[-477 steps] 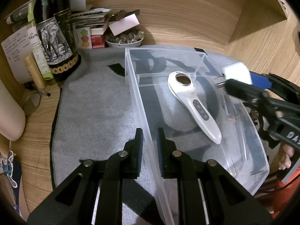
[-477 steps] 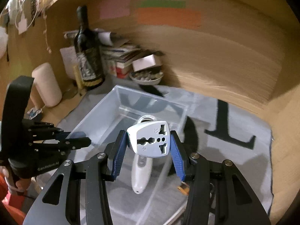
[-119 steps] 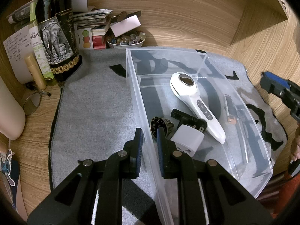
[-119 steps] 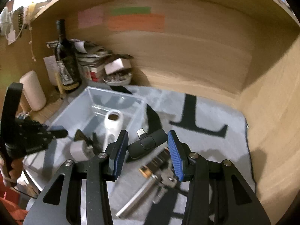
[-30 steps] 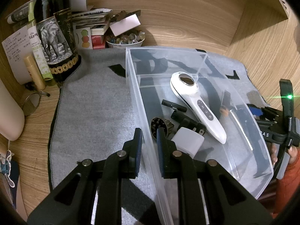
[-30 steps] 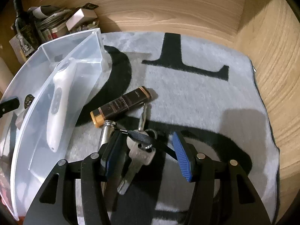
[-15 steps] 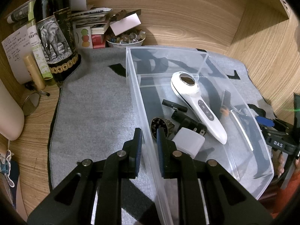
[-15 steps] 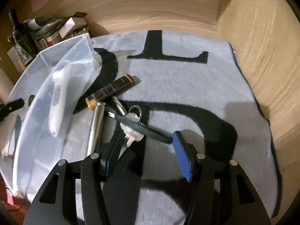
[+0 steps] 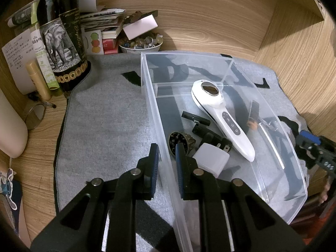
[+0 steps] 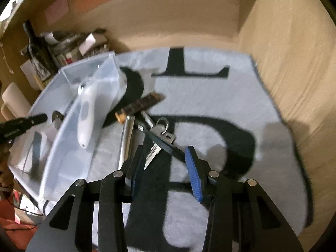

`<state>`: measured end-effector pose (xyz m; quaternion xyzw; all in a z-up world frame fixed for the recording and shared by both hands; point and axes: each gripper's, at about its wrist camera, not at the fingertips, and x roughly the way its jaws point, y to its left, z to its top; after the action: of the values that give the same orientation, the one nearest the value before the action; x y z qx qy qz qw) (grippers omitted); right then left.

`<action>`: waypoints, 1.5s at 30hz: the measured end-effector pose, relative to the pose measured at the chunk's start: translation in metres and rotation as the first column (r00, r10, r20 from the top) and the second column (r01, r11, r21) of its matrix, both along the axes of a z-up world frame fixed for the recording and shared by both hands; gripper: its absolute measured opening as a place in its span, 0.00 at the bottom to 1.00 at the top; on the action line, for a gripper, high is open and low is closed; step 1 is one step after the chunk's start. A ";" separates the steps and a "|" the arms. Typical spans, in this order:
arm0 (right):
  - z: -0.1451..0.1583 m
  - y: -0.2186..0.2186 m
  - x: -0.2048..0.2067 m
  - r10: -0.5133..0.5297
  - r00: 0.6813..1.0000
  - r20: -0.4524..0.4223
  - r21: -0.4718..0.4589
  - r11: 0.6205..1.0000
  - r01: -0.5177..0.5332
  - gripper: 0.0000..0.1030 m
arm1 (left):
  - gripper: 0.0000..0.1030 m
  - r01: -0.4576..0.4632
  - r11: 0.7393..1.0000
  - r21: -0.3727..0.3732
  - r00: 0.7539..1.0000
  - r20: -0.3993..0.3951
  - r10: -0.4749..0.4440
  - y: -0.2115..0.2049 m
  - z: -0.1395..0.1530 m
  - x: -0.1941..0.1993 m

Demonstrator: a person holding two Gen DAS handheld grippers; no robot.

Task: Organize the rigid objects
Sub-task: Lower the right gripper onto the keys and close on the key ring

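Black plastic forms both tools, each angled steeply down toward the mat. The left gripper [image 9: 166, 157] is clamped on the near-left wall of the clear bin [image 9: 154, 113], one blue ribbed pad on each side of that wall. The right gripper [image 10: 162, 168] hangs above the grey lettered mat [image 10: 210, 96] with its jaws closing; the key bunch [image 10: 159, 136] lies on the mat ahead of the pads, at 12 o'clock from them, and no pad touches it.

Count inside the one bin: one white handheld device [image 9: 220, 113], smooth and elongated with a dark oval window; one white cube adapter [image 9: 212, 161]; one black charger [image 9: 208, 135]; one thin black stick [image 9: 195, 118]; one round dark ornament [image 9: 178, 141].

Count on the mat, at 3 o'clock of the bin: one key bunch with a metal ring and dark strap, one dark bar with an orange cap [image 10: 139, 105], one polished metal cylinder [image 10: 126, 140].

One dark glass bottle [image 9: 61, 35] with an elephant label stands at 10 o'clock.
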<state>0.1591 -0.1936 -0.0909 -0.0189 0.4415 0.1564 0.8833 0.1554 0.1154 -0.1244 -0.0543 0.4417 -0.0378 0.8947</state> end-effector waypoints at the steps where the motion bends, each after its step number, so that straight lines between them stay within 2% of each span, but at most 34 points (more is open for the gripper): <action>1: 0.001 0.000 -0.001 0.015 1.000 -0.005 0.012 1.000 -0.015 0.35 | 0.15 0.000 1.000 -0.002 1.000 0.000 0.000 0.000 0.000 0.000; 5: -0.015 0.015 -0.001 0.077 0.995 -0.068 -0.011 0.997 -0.078 0.35 | 0.15 -0.004 1.000 -0.005 1.000 0.002 0.004 0.000 -0.001 0.000; 9: -0.039 0.020 0.013 0.061 0.990 -0.129 -0.011 0.998 -0.063 0.35 | 0.15 -0.004 1.000 -0.006 1.000 0.001 0.004 0.001 -0.002 -0.001; 11: -0.038 0.017 0.019 0.046 0.992 -0.119 0.005 0.999 -0.046 0.33 | 0.15 -0.002 1.000 -0.004 1.000 0.001 0.002 0.001 -0.002 -0.001; 14: -0.038 0.017 0.031 0.014 0.995 -0.102 -0.028 0.999 -0.017 0.33 | 0.15 0.000 1.000 0.003 1.000 0.003 0.000 0.001 -0.002 0.000; 21: -0.042 0.031 0.038 0.040 0.999 -0.027 -0.105 0.994 -0.042 0.34 | 0.15 -0.005 1.000 -0.002 1.000 0.004 0.005 0.000 -0.001 -0.001; 23: -0.040 0.030 0.039 0.040 0.999 -0.029 -0.102 0.994 -0.043 0.25 | 0.15 -0.005 1.000 0.000 1.000 0.003 0.005 0.000 -0.002 -0.002; 26: -0.037 0.022 0.039 0.027 0.999 -0.041 -0.073 0.997 -0.030 0.25 | 0.15 -0.003 1.000 0.002 1.000 0.002 0.003 -0.001 -0.001 -0.001; 29: -0.030 0.015 0.035 0.000 1.000 -0.023 -0.072 0.997 -0.001 0.25 | 0.15 -0.002 1.000 0.004 1.000 0.002 0.002 -0.001 -0.001 -0.001; 34: -0.002 0.006 0.029 -0.021 0.998 0.051 -0.051 0.998 0.024 0.25 | 0.15 -0.002 1.000 0.004 1.000 0.002 0.002 -0.001 0.000 -0.001; 45: 0.066 0.024 0.022 0.031 0.967 0.252 -0.027 0.999 -0.025 0.25 | 0.15 -0.003 1.000 0.002 1.000 0.001 0.003 -0.001 0.000 0.000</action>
<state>0.1808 -0.1700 -0.0248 -0.0554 0.3269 0.1601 0.9297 0.1550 0.1144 -0.1242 -0.0542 0.4413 -0.0362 0.8950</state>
